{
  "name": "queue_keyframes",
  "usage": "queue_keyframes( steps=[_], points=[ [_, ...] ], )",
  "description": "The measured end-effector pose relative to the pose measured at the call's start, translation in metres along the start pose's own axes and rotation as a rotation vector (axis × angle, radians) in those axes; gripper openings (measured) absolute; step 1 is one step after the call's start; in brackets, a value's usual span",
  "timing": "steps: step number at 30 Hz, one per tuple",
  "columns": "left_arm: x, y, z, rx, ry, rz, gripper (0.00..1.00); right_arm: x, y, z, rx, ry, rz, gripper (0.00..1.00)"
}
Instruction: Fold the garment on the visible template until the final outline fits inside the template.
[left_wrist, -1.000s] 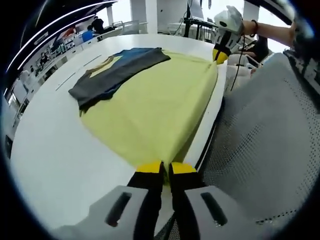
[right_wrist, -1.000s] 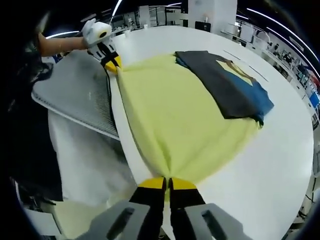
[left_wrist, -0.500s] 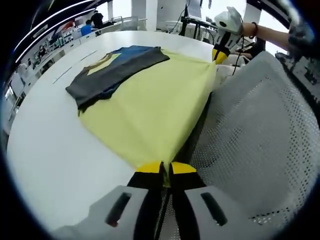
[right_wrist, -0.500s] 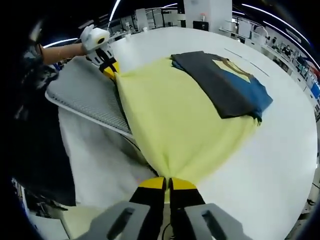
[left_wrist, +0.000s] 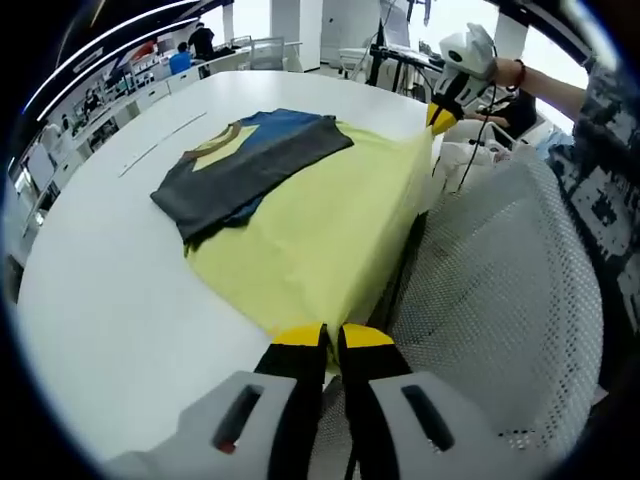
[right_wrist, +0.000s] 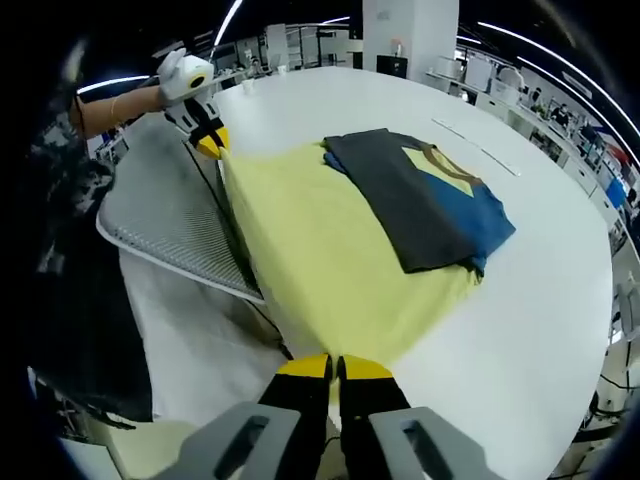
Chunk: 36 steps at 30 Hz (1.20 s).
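Note:
A folded garment, dark grey with blue and yellow parts, lies on the far side of a yellow sheet spread on the white table. My left gripper is shut on the sheet's near corner at the table edge. In the left gripper view, my right gripper pinches the sheet's other edge corner at the top right. In the right gripper view, the right gripper is shut on its corner of the yellow sheet, the garment lies to the right, and the left gripper holds the far corner.
A grey mesh chair back stands close against the table edge, also seen as the mesh chair in the right gripper view. A person's sleeve and arm show beside it. Desks and equipment stand beyond the table.
Both grippers have drawn back from the table with the sheet's corners. The sheet and the garment on it have slid toward the table edge.

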<state>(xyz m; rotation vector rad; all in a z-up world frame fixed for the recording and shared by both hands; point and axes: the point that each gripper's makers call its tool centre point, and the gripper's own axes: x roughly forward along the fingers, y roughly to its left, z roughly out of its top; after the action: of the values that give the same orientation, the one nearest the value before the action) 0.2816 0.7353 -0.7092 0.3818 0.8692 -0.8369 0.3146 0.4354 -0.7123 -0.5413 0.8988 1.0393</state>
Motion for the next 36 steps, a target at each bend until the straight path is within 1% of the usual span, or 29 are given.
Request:
queue_keyframes(
  steps=[4,9,11,13,17,20,24,27,30,34,36],
  points=[
    [-0.004,0.013,0.013,-0.010,-0.026,0.037,0.02,-0.004,-0.009,0.009,0.001,-0.018,-0.024,0.00],
    [-0.008,0.025,0.025,-0.015,-0.055,0.069,0.02,-0.007,-0.023,0.022,-0.006,-0.036,-0.061,0.00],
    [-0.010,0.031,0.031,-0.018,-0.067,0.086,0.02,-0.009,-0.030,0.028,0.008,-0.044,-0.074,0.00],
    [-0.011,0.038,0.037,0.007,-0.076,0.121,0.02,-0.010,-0.039,0.034,0.015,-0.053,-0.087,0.00],
    [-0.013,0.046,0.047,0.039,-0.078,0.153,0.02,-0.014,-0.050,0.047,0.017,-0.068,-0.108,0.00],
    [-0.014,0.055,0.054,0.036,-0.091,0.171,0.02,-0.018,-0.061,0.059,0.006,-0.084,-0.132,0.00],
    [-0.016,0.070,0.064,0.028,-0.109,0.215,0.02,-0.020,-0.072,0.071,-0.009,-0.096,-0.149,0.00],
    [-0.017,0.078,0.072,0.047,-0.120,0.243,0.02,-0.020,-0.080,0.078,-0.025,-0.097,-0.164,0.00],
    [-0.017,0.087,0.080,0.040,-0.132,0.259,0.02,-0.021,-0.088,0.084,-0.034,-0.103,-0.178,0.00],
    [-0.017,0.100,0.089,0.051,-0.142,0.291,0.02,-0.021,-0.099,0.093,-0.020,-0.120,-0.196,0.00],
    [-0.019,0.108,0.096,0.037,-0.162,0.308,0.02,-0.021,-0.104,0.097,-0.014,-0.127,-0.209,0.00]
  ],
)
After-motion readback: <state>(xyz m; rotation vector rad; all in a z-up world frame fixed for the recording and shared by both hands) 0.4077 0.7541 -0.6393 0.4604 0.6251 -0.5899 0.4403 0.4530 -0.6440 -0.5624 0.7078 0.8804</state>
